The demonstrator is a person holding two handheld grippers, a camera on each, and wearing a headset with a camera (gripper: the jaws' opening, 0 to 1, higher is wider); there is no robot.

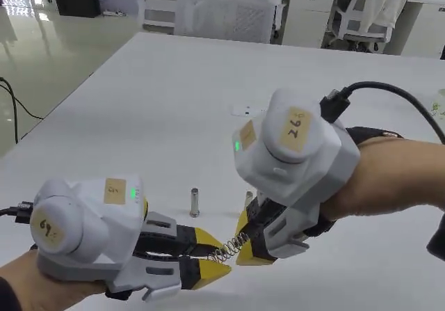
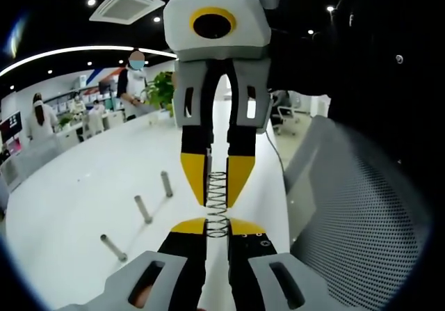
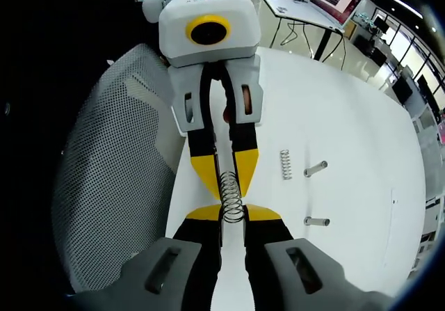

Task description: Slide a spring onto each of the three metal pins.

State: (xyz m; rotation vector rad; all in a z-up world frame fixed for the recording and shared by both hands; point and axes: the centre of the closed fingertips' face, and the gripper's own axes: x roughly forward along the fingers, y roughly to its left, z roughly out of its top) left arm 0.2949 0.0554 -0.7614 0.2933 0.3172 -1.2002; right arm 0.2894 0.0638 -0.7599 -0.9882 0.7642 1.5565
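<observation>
Right now both claws pinch one thin silver wire spring (image 2: pixel 217 203) between them. The left claw (image 2: pixel 217 227) is clenched on one end, and the right claw (image 3: pixel 233 215) is clenched on the other end. The spring is up in the air, near the three short grey metal pins (image 2: pixel 142 209) but not touching them. The pins stand on the white tabletop (image 1: pixel 174 102), and all three look bare. A second wire spring (image 3: pixel 286 165) lies flat just beside the pins.

I think the step is to pass the spring to one claw and bring it to a pin. To do it well, one claw should let go first, so the spring is not pulled long or bent. The other claw should hold it by the side, so the hole at the far end is free. Then the hole should sit right over a pin, in line with it, and go down slowly. If it tilts, the wire may catch on the pin top.
</observation>
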